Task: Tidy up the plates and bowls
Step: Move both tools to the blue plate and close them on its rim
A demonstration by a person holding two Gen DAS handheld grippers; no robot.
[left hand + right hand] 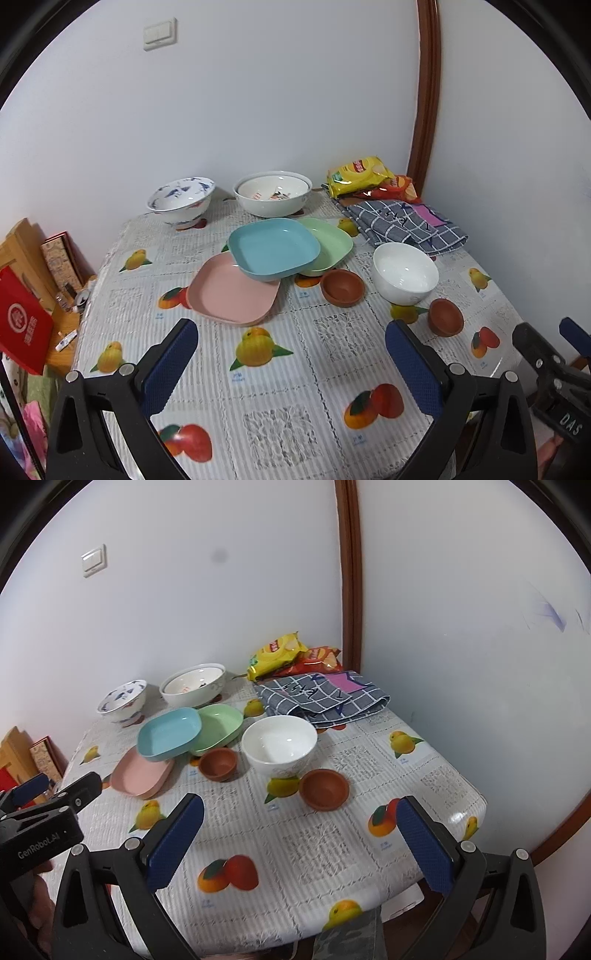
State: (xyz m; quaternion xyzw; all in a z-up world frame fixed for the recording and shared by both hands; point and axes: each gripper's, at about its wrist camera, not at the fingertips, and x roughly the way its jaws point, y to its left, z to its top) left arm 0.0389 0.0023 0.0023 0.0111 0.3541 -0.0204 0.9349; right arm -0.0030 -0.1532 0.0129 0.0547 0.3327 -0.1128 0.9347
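Sorting not yet begun: left gripper [291,354] and right gripper [301,830] hover with jaws spread, empty. Next: approach the blue plate [274,248] topping the overlapped plates.

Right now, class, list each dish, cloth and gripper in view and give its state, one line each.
left gripper: open, empty
right gripper: open, empty
blue plate: tilted, resting on the pink and green plates
pink plate: flat, partly covered
green plate: partly covered
white bowl: upright, empty
two brown bowls: upright, empty, apart
checked cloth: folded
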